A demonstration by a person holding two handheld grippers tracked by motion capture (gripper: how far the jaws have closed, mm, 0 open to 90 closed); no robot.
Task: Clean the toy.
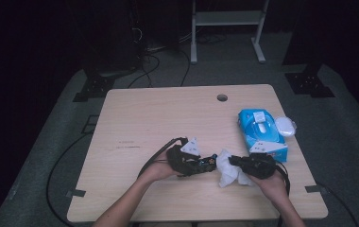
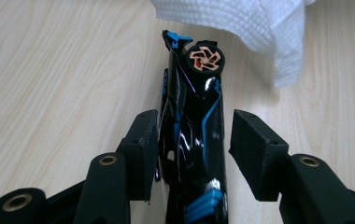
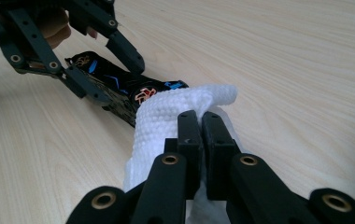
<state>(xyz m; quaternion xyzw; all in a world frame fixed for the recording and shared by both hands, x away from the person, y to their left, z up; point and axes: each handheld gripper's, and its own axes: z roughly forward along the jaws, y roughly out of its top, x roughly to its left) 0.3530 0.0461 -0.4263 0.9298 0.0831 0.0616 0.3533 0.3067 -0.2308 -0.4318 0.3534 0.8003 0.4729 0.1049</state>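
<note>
Two claws work near your edge of the light wooden tabletop (image 1: pixel 140 118): your right claw (image 3: pixel 200 116) pinches a white embossed paper wipe (image 3: pixel 166 116), your left claw (image 2: pixel 192 135) spread around a glossy black-and-blue toy car (image 2: pixel 194 126), right pad clear; blue wipes pack (image 1: pixel 260 132) beyond.

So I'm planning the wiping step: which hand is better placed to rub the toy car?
Right: its fingers already pinch the white paper wipe against the glossy black-and-blue toy car; the left fingers stand apart around it.

Toy car (image 1: pixel 201 164) lies left of the wipe (image 1: pixel 228 174); wipes pack (image 1: pixel 261 133) behind, on the table (image 1: pixel 158 118)
</note>
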